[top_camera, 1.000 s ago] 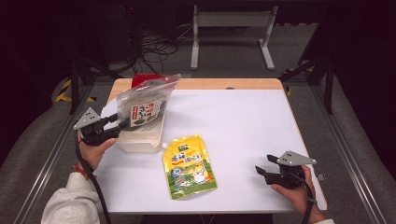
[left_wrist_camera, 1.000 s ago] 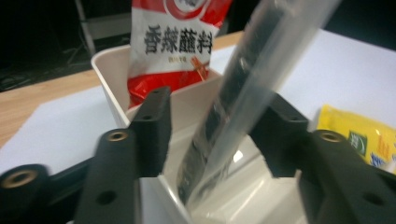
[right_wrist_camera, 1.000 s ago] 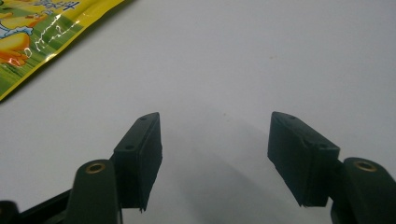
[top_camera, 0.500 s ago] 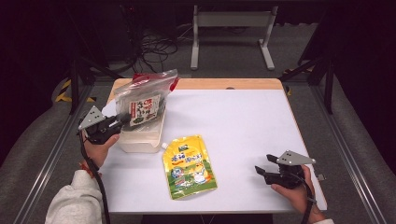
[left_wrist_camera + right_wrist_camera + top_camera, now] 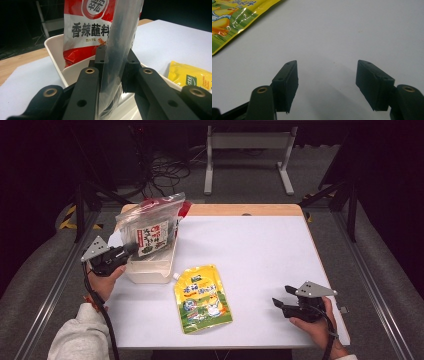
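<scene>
Clear seaweed pouch (image 5: 150,231), previously held loosely at the bin's 9 o'clock, has just been clamped by the closing left gripper (image 5: 113,75) and is stood upright in the white bin (image 5: 150,270), so placement looks near; right gripper (image 5: 327,82) sits open, empty, at 4 o'clock.

The clear bag (image 5: 150,227) is glossy, crinkled plastic film — it catches the light. The tub (image 5: 150,270) beneath looks smooth, matt white plastic. At 5 o'clock from it, the yellow pouch (image 5: 202,298) shines like laminated foil. The table (image 5: 260,250) has a matt white top — bare wood along its far edge.
</scene>
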A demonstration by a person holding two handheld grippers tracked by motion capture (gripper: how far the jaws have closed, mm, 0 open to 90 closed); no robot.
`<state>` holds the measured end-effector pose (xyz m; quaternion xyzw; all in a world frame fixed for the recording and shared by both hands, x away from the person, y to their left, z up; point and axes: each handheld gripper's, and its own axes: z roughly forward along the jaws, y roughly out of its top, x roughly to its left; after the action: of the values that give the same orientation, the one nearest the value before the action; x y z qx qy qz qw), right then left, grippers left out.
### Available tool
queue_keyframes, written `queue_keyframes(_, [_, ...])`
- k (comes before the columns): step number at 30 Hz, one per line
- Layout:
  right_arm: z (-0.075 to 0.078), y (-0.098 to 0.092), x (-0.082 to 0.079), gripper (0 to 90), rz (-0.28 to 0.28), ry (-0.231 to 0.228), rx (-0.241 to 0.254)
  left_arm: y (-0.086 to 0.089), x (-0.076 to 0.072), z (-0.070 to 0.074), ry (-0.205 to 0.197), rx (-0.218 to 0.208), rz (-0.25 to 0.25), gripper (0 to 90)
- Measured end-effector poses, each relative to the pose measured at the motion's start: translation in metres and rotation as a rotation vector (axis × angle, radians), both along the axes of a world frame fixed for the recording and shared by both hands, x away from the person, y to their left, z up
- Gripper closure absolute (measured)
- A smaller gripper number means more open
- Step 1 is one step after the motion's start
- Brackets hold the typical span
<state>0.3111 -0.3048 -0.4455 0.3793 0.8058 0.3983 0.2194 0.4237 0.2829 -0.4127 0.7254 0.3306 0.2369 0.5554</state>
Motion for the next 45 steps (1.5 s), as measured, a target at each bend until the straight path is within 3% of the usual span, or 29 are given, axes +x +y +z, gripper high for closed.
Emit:
queue_keyframes(9, [0.001, 0.000, 0.000, 33.9, -0.002, 0.001, 0.004, -0.002, -0.004, 0.003, 0.019, -0.022, 0.039, 70.3])
queue_keyframes(17, [0.001, 0.002, 0.001, 35.5, 0.006, -0.002, 0.002, -0.001, -0.015, 0.012, -0.005, -0.005, 0.046, 65.5])
queue_keyframes(21, [0.002, 0.005, 0.003, 41.5, 0.021, -0.006, 0.002, 0.002, -0.019, 0.013, -0.009, -0.009, 0.060, 61.8])
queue_keyframes(27, [0.004, 0.010, 0.006, 60.4, 0.061, -0.006, 0.004, 0.006, -0.028, 0.015, -0.009, 0.005, 0.083, 56.3])
queue_keyframes(35, [0.006, 0.014, 0.007, 77.5, 0.094, -0.009, -0.009, 0.013, -0.041, 0.018, -0.008, -0.004, 0.103, 52.0])
queue_keyframes(42, [0.007, 0.015, 0.008, 90.0, 0.097, -0.017, -0.015, 0.004, -0.056, 0.023, 0.000, 0.047, 0.105, 42.0])
queue_keyframes(45, [0.008, 0.016, 0.007, 90.0, 0.114, -0.016, -0.009, -0.002, -0.065, 0.023, -0.002, 0.075, 0.101, 40.2])
